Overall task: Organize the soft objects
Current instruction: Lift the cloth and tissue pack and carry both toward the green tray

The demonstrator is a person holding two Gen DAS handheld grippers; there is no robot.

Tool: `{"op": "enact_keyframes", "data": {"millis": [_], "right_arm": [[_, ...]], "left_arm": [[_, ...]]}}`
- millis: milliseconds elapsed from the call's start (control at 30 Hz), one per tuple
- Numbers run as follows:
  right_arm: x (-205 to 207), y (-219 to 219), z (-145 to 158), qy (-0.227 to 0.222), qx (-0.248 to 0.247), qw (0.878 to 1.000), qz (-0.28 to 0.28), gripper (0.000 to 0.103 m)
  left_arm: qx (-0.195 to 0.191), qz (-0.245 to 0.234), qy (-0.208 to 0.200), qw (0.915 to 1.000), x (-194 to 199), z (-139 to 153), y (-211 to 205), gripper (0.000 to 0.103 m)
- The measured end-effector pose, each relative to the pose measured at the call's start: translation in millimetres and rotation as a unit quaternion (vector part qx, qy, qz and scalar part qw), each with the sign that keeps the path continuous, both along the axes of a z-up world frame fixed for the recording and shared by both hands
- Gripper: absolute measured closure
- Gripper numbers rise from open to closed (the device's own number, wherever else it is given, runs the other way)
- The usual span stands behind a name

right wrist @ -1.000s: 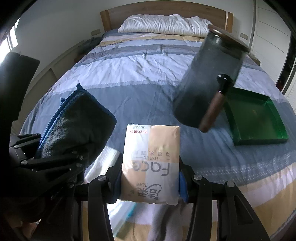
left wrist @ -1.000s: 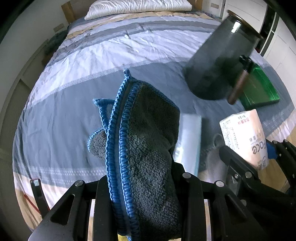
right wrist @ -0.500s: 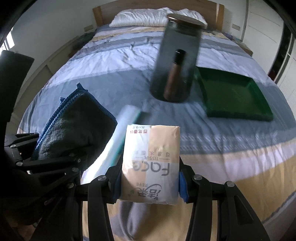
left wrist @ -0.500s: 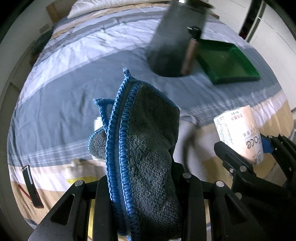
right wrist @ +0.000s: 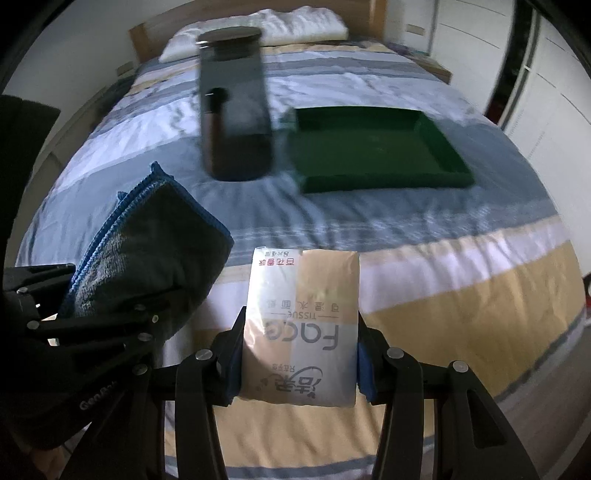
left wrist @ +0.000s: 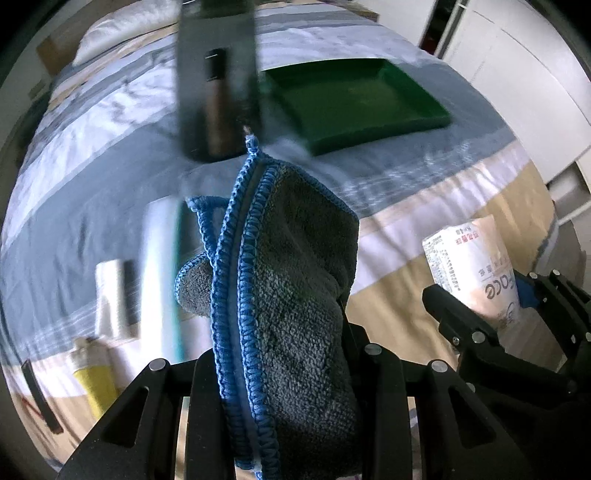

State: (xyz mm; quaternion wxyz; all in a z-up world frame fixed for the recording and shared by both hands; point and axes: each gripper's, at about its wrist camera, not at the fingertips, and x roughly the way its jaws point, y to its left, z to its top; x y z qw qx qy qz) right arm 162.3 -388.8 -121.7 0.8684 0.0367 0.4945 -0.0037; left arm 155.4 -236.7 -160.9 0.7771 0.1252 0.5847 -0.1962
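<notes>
Over the foot of the bed (right wrist: 424,236), both grippers are held side by side, each loaded.

Left gripper (left wrist: 280,369): jaws nearly closed, clamped on a folded grey towel (left wrist: 295,295) with blue stitched edging. Towel stands up out of the jaws, lifted clear of the bedding, its blue corner tip topmost. In the right wrist view the same towel (right wrist: 147,251) shows at left.

Right gripper (right wrist: 299,354): jaws partly open, pressed on both sides of a tissue pack (right wrist: 303,325), beige and white with printed text. Pack is upright between the blue pads, also clear of the bed. In the left wrist view the pack (left wrist: 476,266) appears at far right.

On the bedding:
- dark jar (right wrist: 234,110) with a flat lid, upright, mid-bed, blurred; a brown-bodied bottle shows through its wall.
- green tray (right wrist: 376,184), just right of the jar, interior looks bare.
- white roll (left wrist: 159,266), lying behind the towel in the left view, blurred.
- small white and dark item (left wrist: 116,295) left of the roll; cannot identify.
- yellow bottle (left wrist: 94,384) near the bed's edge, lower left.
- pillow (right wrist: 280,27) at the headboard.

Striped cover: blue, white, tan bands.
</notes>
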Motion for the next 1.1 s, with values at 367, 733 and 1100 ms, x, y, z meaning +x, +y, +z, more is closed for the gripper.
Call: {"op": "enact_keyframes", "data": {"millis": [367, 733, 1100], "right_arm": [[-2, -66, 8, -0.004, -0.017, 0.998, -0.06, 0.056], [23, -111, -1, -0.018, -0.019, 0.995, -0.091, 0.056], [65, -141, -9, -0.043, -0.022, 0.995, -0.092, 0.056]], "left_arm": [[-0.02, -0.045, -0.002, 0.9988, 11, 1, -80, 0.076], [-0.028, -0.054, -0.016, 0.998, 34, 3, -123, 0.076], [-0.019, -0.029, -0.03, 0.999, 64, -3, -136, 0.076]]}}
